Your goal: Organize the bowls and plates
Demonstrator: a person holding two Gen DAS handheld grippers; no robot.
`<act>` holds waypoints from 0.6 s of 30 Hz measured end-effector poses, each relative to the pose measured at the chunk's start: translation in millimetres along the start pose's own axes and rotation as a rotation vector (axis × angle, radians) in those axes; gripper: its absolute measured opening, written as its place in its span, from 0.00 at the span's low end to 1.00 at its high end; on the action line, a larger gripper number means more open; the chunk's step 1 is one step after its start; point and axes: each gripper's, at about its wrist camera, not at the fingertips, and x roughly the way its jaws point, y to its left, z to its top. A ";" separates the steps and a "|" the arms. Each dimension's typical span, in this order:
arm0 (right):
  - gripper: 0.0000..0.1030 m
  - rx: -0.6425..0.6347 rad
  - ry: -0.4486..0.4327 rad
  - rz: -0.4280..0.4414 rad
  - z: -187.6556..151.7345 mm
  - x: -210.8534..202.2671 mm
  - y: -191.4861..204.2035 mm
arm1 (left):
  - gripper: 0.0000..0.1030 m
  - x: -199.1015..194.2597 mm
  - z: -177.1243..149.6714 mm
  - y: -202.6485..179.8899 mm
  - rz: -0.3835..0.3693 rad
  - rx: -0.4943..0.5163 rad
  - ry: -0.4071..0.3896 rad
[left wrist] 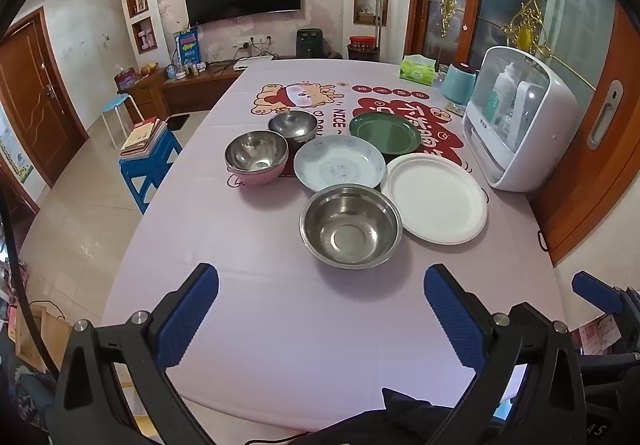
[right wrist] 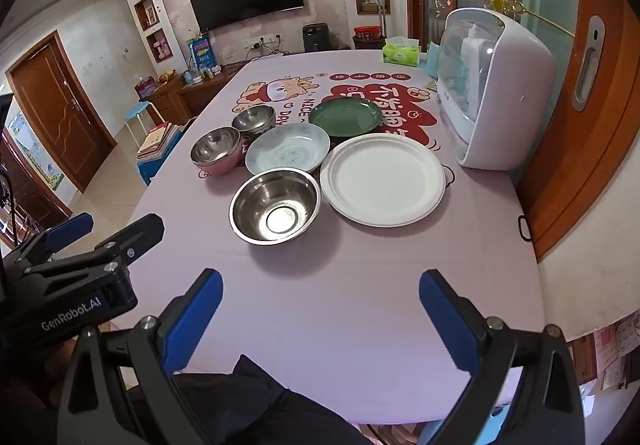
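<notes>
On the pink tablecloth sit a large steel bowl nearest me, a white plate to its right, a pale blue patterned plate behind it, a green plate farther back, a steel bowl with a pink outside at left, and a dark steel bowl behind that. The same set shows in the right wrist view: steel bowl, white plate, blue plate, green plate. My left gripper and right gripper are both open, empty, above the near table edge.
A white dish-steriliser cabinet stands at the table's right side, with a teal canister and a green tissue box behind it. A blue stool with books stands left of the table. A wooden door frame is at right.
</notes>
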 end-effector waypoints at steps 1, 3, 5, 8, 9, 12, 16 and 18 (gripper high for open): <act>0.96 0.001 -0.001 0.001 0.0 0.1 -0.1 | 0.99 0.0 0.0 -0.1 0.002 0.002 -0.001; 0.96 0.001 0.000 0.001 0.2 0.4 0.0 | 0.99 0.4 -0.1 0.3 0.002 0.002 0.000; 0.96 0.002 0.001 0.001 0.3 0.7 0.1 | 0.99 0.6 -0.2 1.1 -0.004 0.001 0.000; 0.96 0.001 0.001 -0.001 0.5 1.2 0.2 | 0.98 0.0 -0.1 -0.4 0.000 0.005 -0.002; 0.96 0.001 0.002 -0.001 0.6 1.4 0.3 | 0.98 0.0 0.0 -0.4 -0.001 0.005 -0.001; 0.96 0.001 0.003 -0.002 0.9 1.9 0.3 | 0.98 0.4 -0.3 -1.5 -0.001 0.006 0.000; 0.96 0.002 0.004 -0.003 1.2 2.5 1.0 | 0.98 0.0 0.1 -0.3 -0.001 0.004 0.001; 0.96 0.003 0.004 -0.004 1.5 2.4 2.1 | 0.98 0.1 0.1 -0.2 -0.002 0.004 0.002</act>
